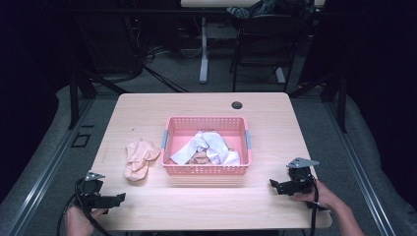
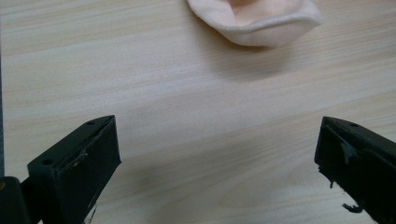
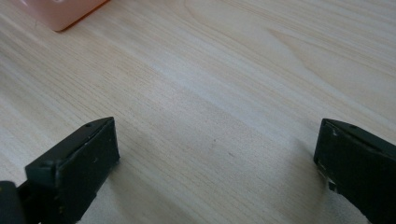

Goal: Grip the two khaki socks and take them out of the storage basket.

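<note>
A pink plastic basket (image 1: 206, 170) sits mid-table and holds white socks (image 1: 212, 145) over a peach one (image 1: 199, 158). A pair of peach socks (image 1: 138, 158) lies on the wood just left of the basket; its edge (image 2: 261, 23) reaches into the top of the left gripper view. My left gripper (image 1: 118, 198) rests near the table's front left corner, open, jaws wide apart over bare wood. My right gripper (image 1: 273, 185) sits at the front right, open as well, with the basket's corner (image 3: 60, 14) ahead of it to the left.
The wooden table (image 1: 206, 206) has a dark cable hole (image 1: 237, 104) near its back edge. Behind it stand another table's leg (image 1: 203, 49) and a dark chair frame (image 1: 255, 44). Grey floor rails run along both sides.
</note>
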Demonstrator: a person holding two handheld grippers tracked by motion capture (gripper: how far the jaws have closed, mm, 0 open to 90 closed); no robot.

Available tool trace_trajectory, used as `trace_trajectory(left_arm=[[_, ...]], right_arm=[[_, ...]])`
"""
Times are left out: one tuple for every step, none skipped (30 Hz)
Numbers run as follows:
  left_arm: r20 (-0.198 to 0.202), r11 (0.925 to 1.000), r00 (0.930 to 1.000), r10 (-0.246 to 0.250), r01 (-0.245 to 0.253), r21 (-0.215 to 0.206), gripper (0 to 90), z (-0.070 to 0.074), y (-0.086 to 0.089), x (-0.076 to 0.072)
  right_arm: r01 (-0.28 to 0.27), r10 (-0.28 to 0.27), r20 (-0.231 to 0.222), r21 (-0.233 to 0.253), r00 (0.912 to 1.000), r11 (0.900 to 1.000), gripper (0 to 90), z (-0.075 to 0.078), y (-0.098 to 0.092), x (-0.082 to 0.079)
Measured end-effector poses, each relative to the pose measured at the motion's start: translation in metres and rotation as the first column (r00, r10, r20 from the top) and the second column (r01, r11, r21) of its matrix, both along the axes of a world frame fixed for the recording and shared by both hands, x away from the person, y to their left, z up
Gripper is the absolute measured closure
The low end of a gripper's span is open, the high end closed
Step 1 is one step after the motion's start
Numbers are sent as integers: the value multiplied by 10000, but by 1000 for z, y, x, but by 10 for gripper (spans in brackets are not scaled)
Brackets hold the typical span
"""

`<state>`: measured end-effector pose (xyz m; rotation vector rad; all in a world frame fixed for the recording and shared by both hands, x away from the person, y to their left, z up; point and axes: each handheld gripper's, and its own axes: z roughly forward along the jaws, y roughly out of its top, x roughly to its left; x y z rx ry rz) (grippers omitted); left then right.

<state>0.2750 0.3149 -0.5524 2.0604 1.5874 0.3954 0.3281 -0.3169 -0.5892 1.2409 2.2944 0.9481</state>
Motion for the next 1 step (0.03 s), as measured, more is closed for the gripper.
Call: trace_trajectory(left_arm=[[0,10000,10000,0,0,0,0,0,0,0]], right_arm=[[0,0,0,0,10000,10000,0,0,0,0]])
